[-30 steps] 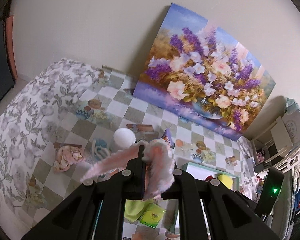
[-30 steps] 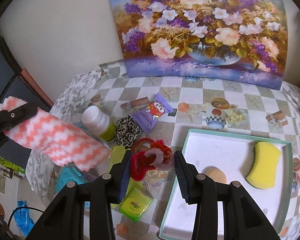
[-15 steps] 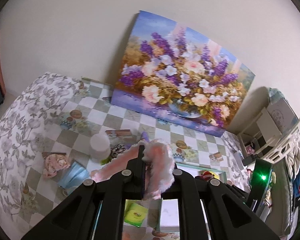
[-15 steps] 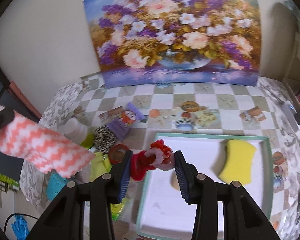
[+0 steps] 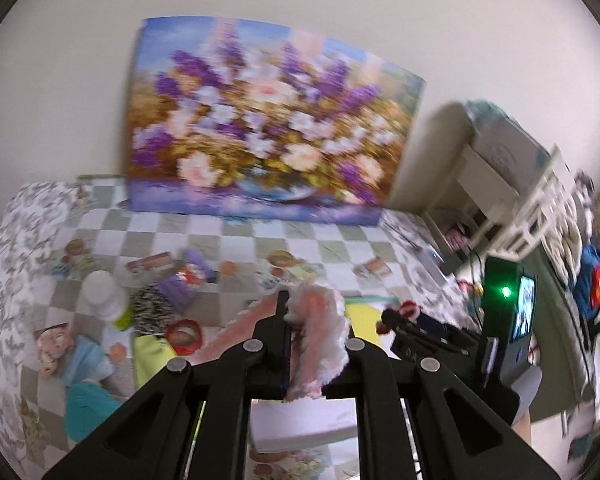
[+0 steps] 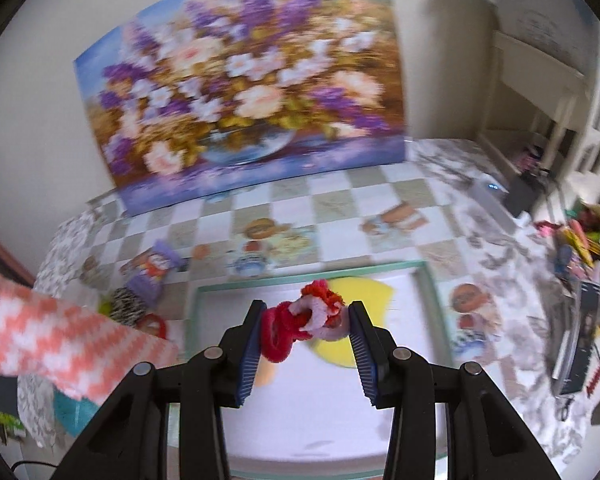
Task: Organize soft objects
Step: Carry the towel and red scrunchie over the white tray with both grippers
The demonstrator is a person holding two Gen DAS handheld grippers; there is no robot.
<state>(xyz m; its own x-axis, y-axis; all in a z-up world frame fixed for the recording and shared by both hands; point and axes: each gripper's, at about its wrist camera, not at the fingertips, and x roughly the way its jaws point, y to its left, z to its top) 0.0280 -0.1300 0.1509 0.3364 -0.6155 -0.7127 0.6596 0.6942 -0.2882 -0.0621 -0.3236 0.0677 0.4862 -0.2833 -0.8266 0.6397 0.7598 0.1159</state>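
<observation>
Both tools loaded above the white tray: your right gripper clamps a red-and-pink scrunchie bundle; your left gripper, nearly closed, pinches the coral zigzag cloth. Lower each well inside the rim before releasing.

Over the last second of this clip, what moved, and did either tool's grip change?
Both tools swung rightward from the clutter toward the white tray: the right tool now hangs over it, near the yellow sponge. Unchanged: the left tool pinches the pink-and-white fuzzy cloth, the right clamps the red and pink scrunchies.
</observation>
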